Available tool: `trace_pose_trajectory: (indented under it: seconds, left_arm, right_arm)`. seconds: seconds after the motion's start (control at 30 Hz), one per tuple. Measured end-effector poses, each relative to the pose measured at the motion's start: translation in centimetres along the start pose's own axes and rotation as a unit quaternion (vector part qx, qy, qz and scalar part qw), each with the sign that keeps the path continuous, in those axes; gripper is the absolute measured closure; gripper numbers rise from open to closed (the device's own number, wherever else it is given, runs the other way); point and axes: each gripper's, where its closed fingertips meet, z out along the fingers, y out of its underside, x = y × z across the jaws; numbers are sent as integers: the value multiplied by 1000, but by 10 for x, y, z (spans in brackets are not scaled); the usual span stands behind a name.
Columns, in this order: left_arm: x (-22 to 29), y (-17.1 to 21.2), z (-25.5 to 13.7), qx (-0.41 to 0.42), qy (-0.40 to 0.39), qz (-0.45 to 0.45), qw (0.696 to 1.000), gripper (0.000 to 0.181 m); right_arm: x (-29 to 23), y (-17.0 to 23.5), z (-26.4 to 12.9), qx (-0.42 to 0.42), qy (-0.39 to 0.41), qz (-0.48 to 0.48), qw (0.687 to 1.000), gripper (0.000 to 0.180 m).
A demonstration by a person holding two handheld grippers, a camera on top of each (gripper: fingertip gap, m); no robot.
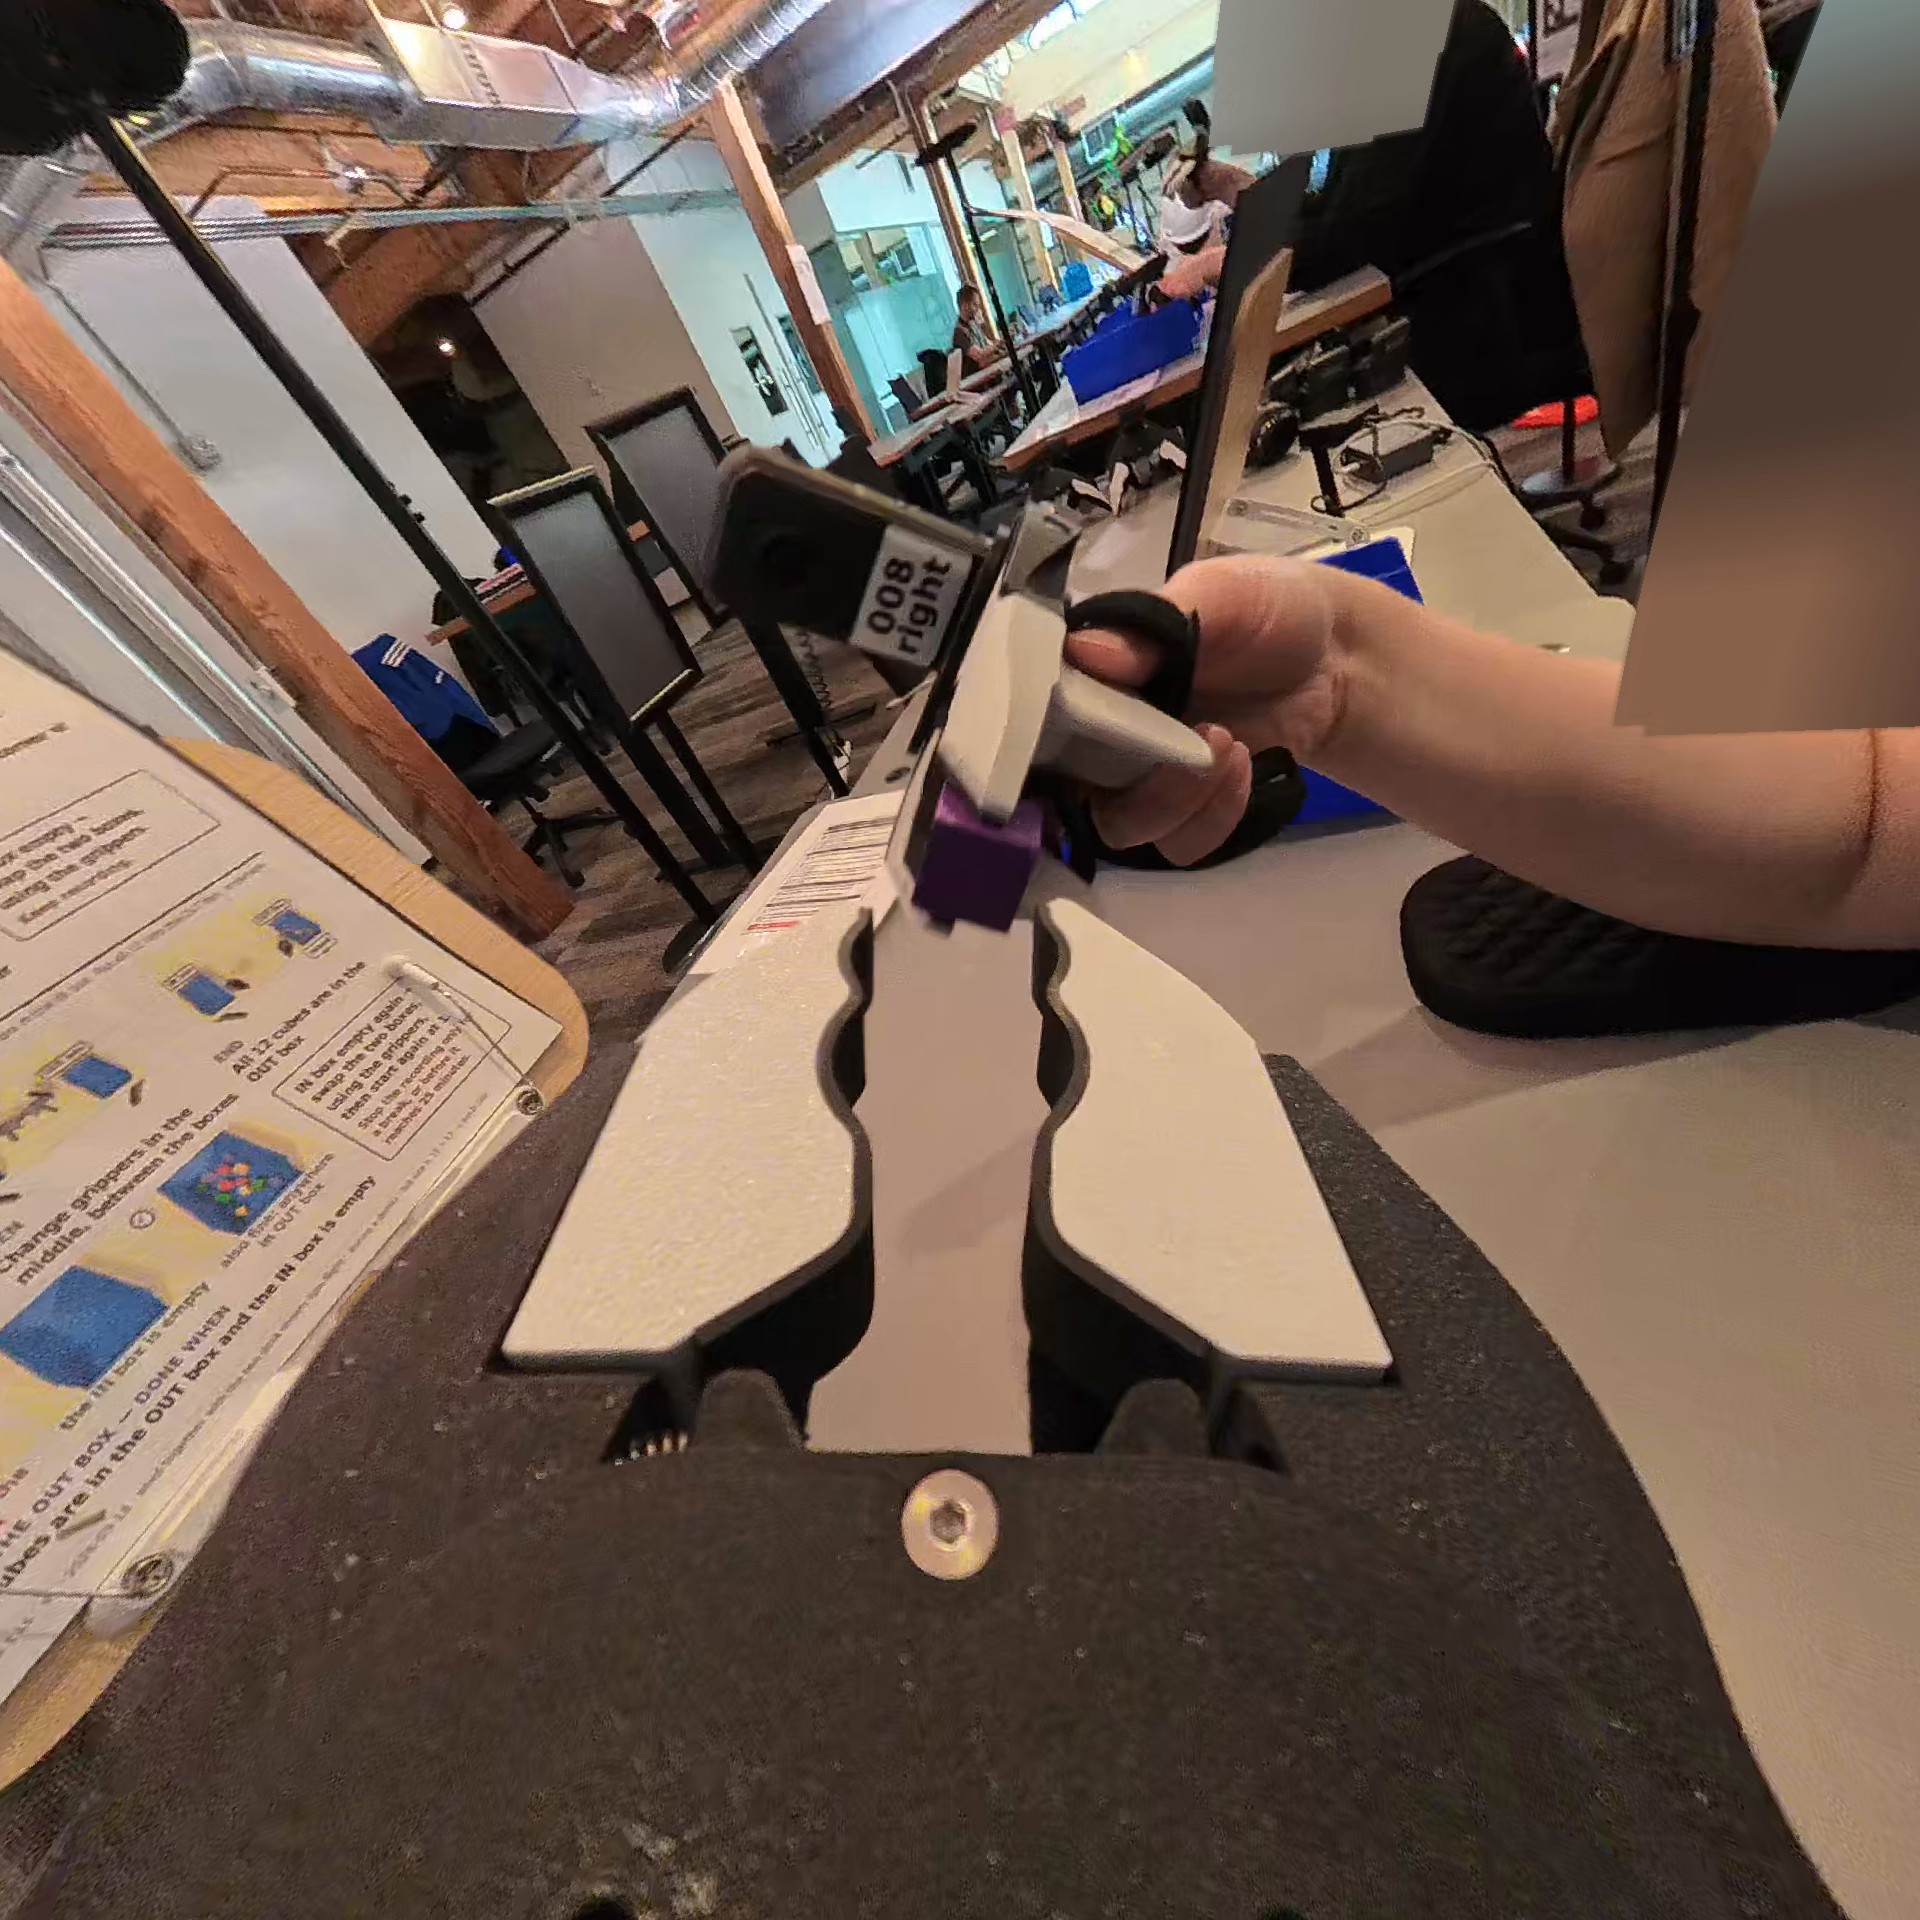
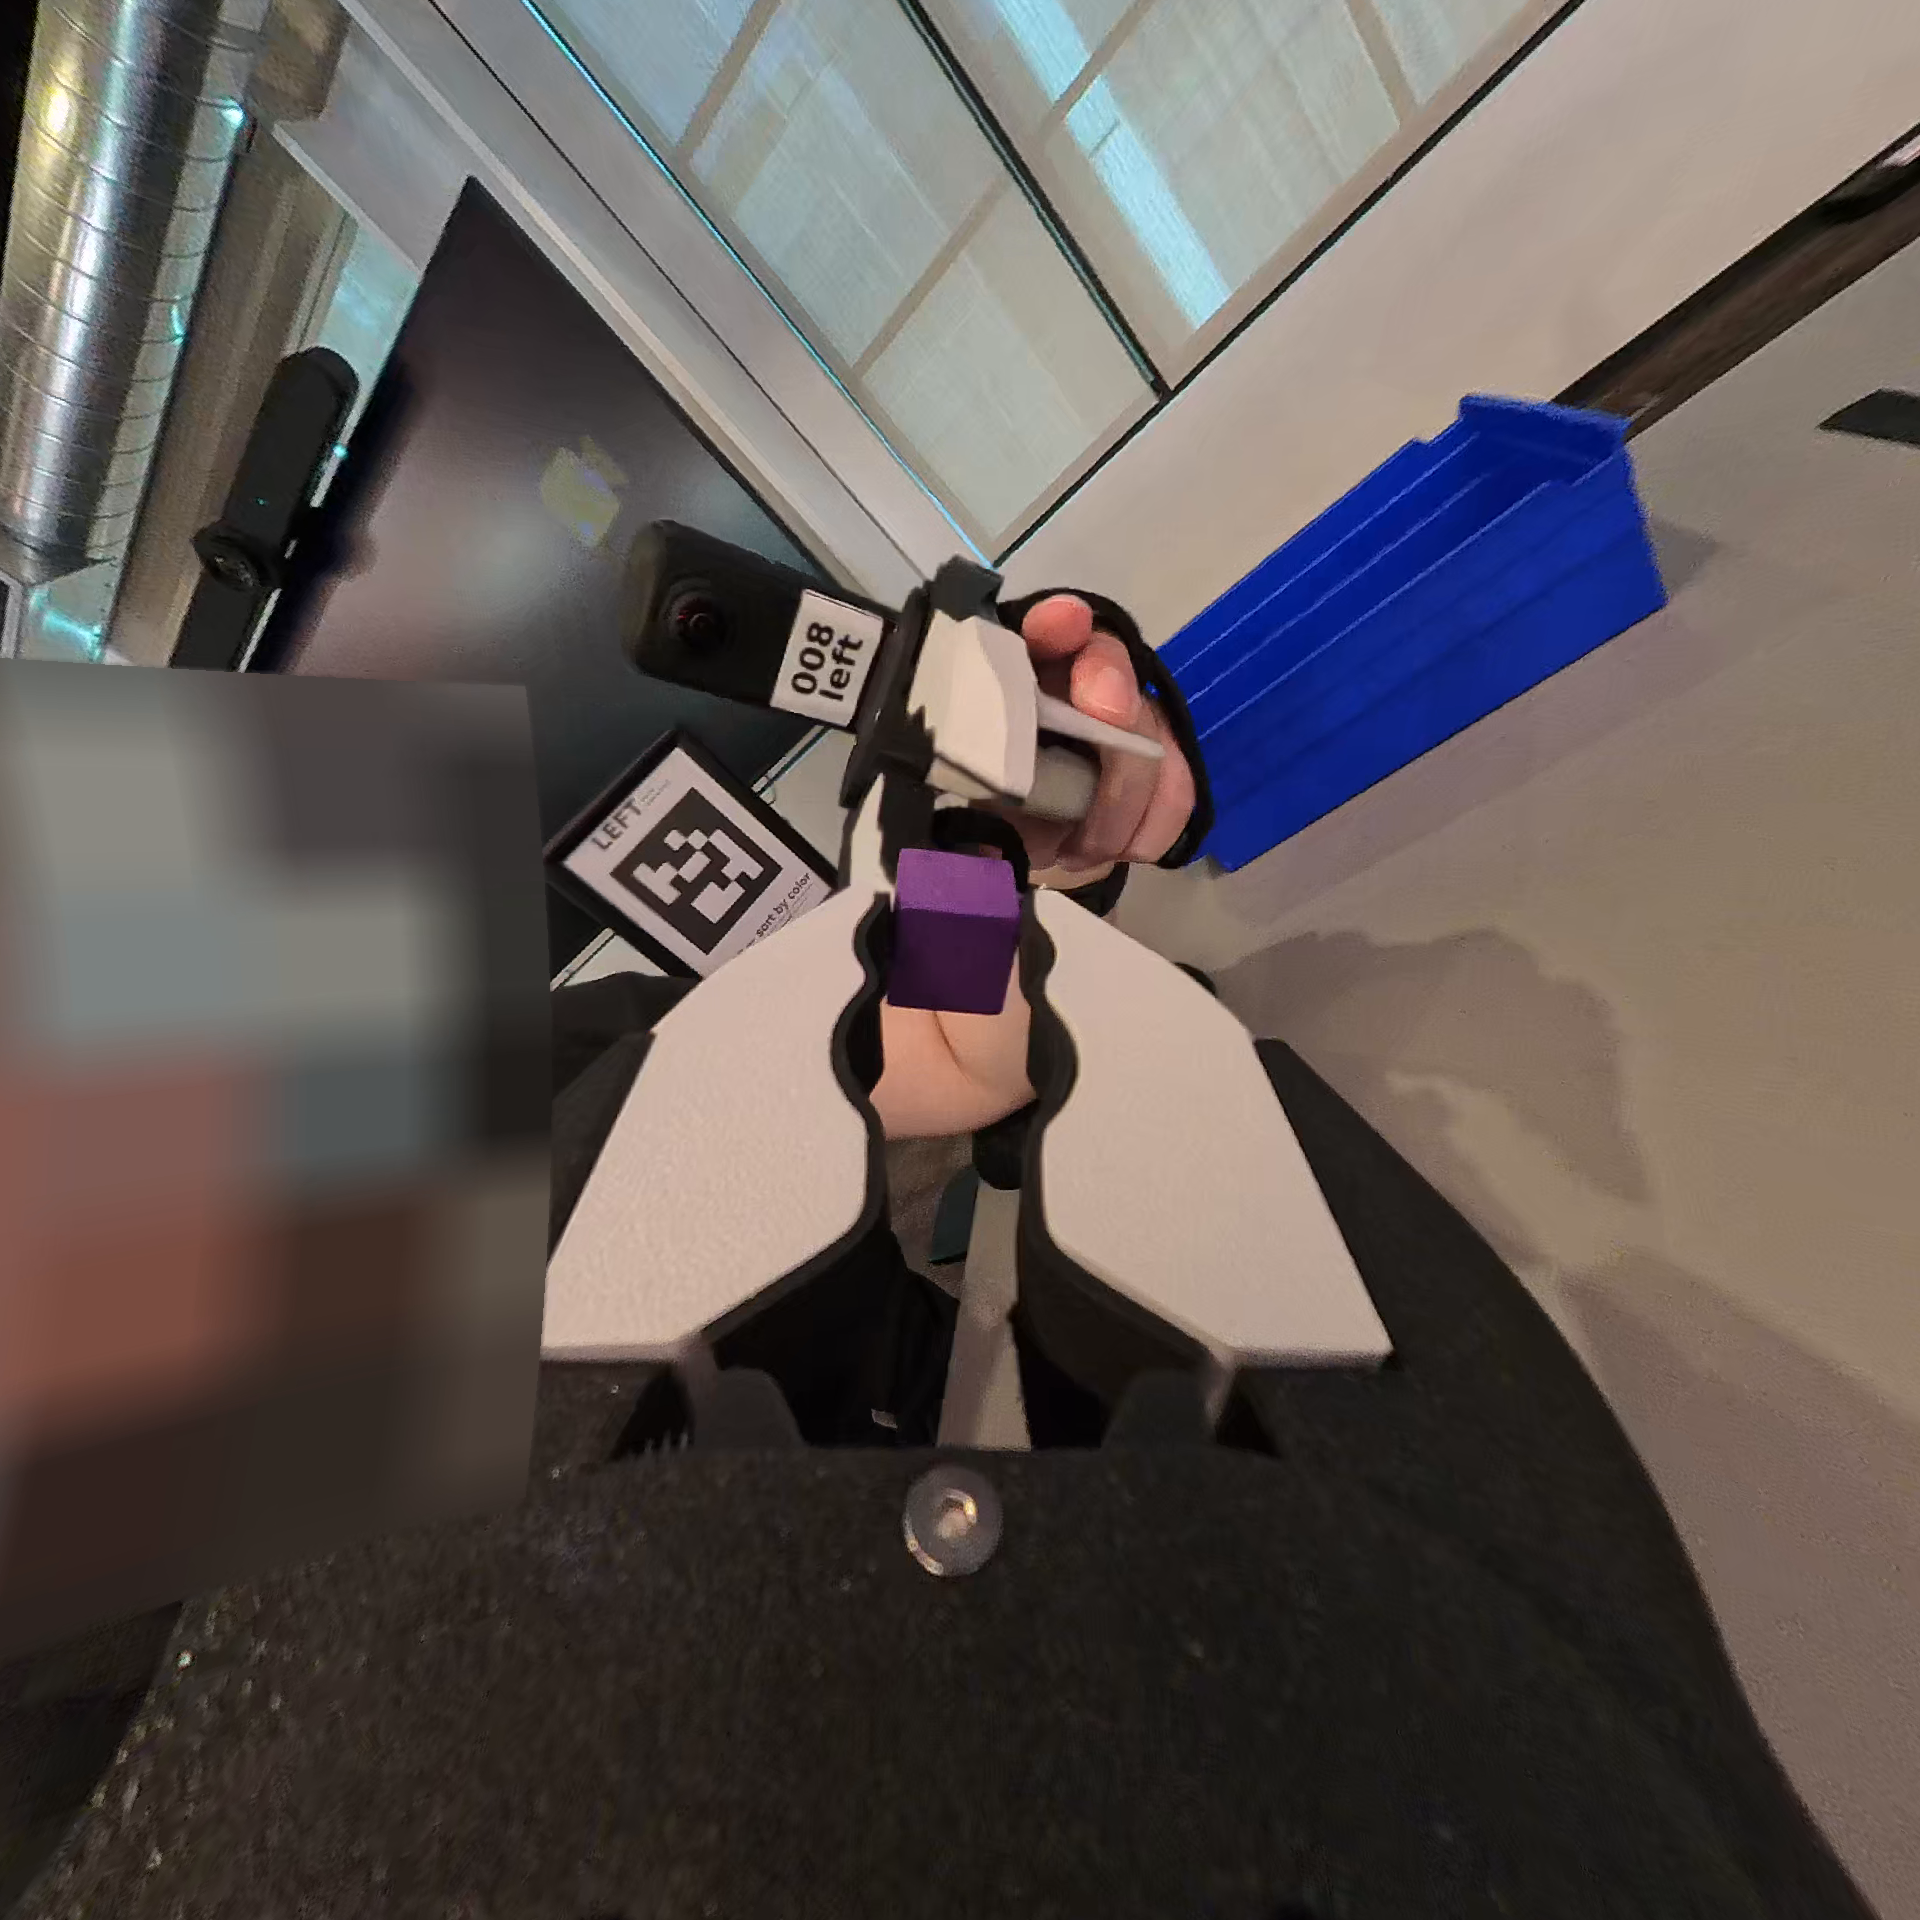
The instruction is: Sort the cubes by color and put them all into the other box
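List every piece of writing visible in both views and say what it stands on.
I won't quote writing; these things bear it:
White label on a black camera.
Second white label on the other camera.
Illustrated instruction sheet.
Framed marker card.
Barcode sticker.

Open workshop: wooden beams (image 1: 790,260), silver ducts (image 1: 312,73), grey table (image 1: 1558,1195), paned windows (image 2: 935,260).

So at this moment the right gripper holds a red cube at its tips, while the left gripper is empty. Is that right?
Wrong on colour only: the cube is purple, not red, as the right wrist view shows. The right gripper does hold it at its tips, jaws closed on its sides, and the left gripper is empty, jaws apart.
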Motion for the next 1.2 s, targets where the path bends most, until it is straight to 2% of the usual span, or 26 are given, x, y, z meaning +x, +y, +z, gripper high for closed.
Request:
trace_pose_trajectory:
  seconds: [0.1, 0.17, 0.2, 0.23, 0.3, 0.33, 0.4, 0.5, 0.57, 0.67, 0.7, 0.77, 0.93, 1.03, 1.2]
  left_arm:
    - [-8, 2, -10, -1, -12, -15, 1000, 154]
    - [-16, 5, -16, -11, -29, -19, 999, 158]
    - [-20, 5, -18, -15, -34, -21, 999, 159]
    - [-23, 6, -20, -20, -38, -26, 999, 159]
    - [-27, 10, -22, -36, -42, -36, 998, 162]
    - [-27, 13, -23, -45, -42, -37, 997, 162]
    - [-28, 19, -23, -58, -48, -30, 997, 162]
    - [-27, 27, -22, -82, -47, -23, 995, 162]
    - [-28, 31, -21, -92, -53, -20, 994, 163]
    - [-27, 33, -19, -94, -50, -27, 994, 163]
    - [-29, 35, -20, -98, -53, -29, 993, 163]
    - [-34, 42, -22, -114, -67, -29, 991, 163]
    - [-57, 41, -45, -138, -128, -33, 982, 162]
    - [-85, 32, -88, -158, -216, -25, 963, 161]
    - [-120, 22, -196, -231, -366, -15, 901, 168]
  right_arm:
    - [-11, -7, -42, -1, 66, -48, 997, 157]
    - [-24, -11, -90, 3, 161, -106, 981, 157]
    - [-23, -8, -125, -1, 245, -131, 961, 157]
    - [-17, -1, -167, -5, 348, -149, 926, 157]
    - [-10, 25, -270, -5, 547, -134, 826, 157]
    - [-12, 46, -315, 3, 609, -99, 787, 157]
    - [-14, 94, -383, 31, 668, -7, 743, 157]
    - [3, 166, -449, 45, 700, 119, 703, 157]
    - [23, 189, -464, 61, 680, 162, 712, 157]
    - [43, 193, -477, 101, 667, 195, 712, 153]
    - [45, 189, -476, 110, 663, 192, 715, 144]
    - [41, 178, -474, 117, 668, 169, 715, 137]
    - [13, 143, -474, 148, 697, 95, 695, 135]
    - [2, 128, -466, 140, 709, 65, 688, 135]
    - [2, 108, -449, 99, 721, 25, 685, 135]
